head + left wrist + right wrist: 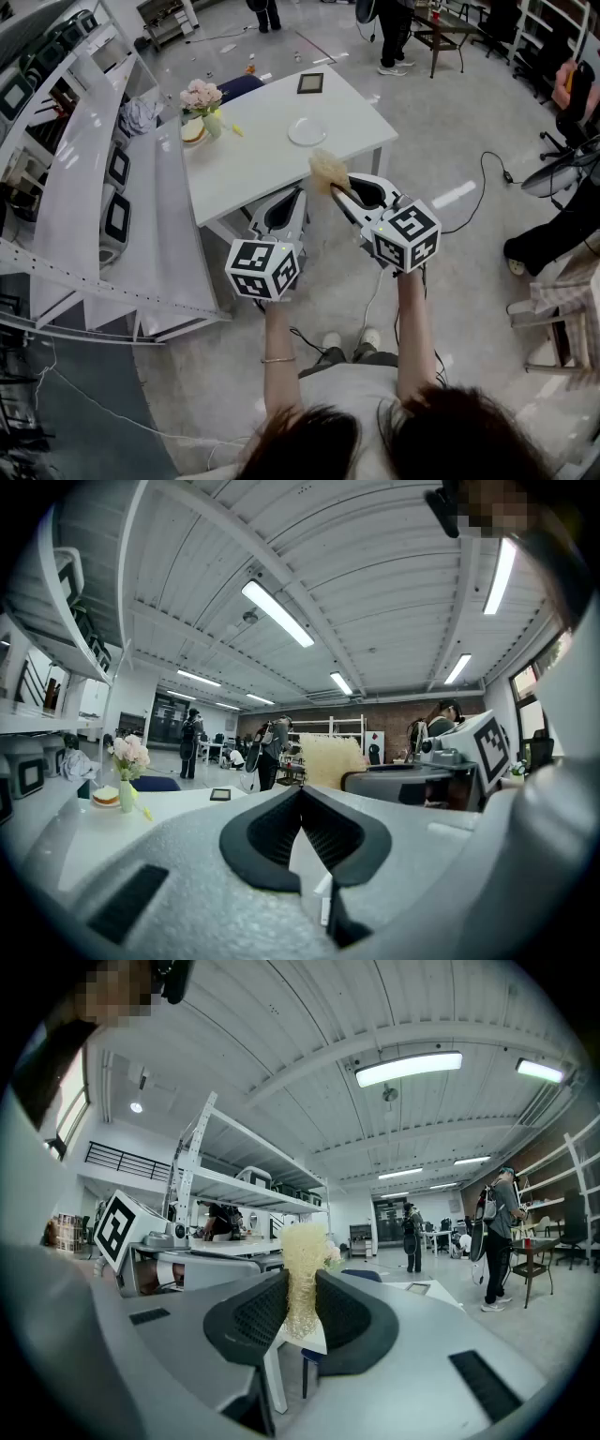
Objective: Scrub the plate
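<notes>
Above the grey floor at the near edge of the white table, both grippers are held up in the air, side by side, clear of the tabletop. Right gripper: jaws clamped on a pale yellow, stringy scrubber, which stands up from between the black pads; the tuft pokes out past the tips toward the table. Left gripper: jaws brought together at the tips, nothing between them. The plate is small, white and round; I see it lying flat on the table, ahead of the scrubber and well apart from both grippers, nothing touching it. On the far left corner of the table I note a vase of pink flowers, and just beside it a small dish with something bread-like. A dark flat tablet-like square lies at the far edge. White shelving runs along the left side. For print, I can make out only the black-and-white square marker patterns on the left cube and the right cube. People stand at the far end of the room.
</notes>
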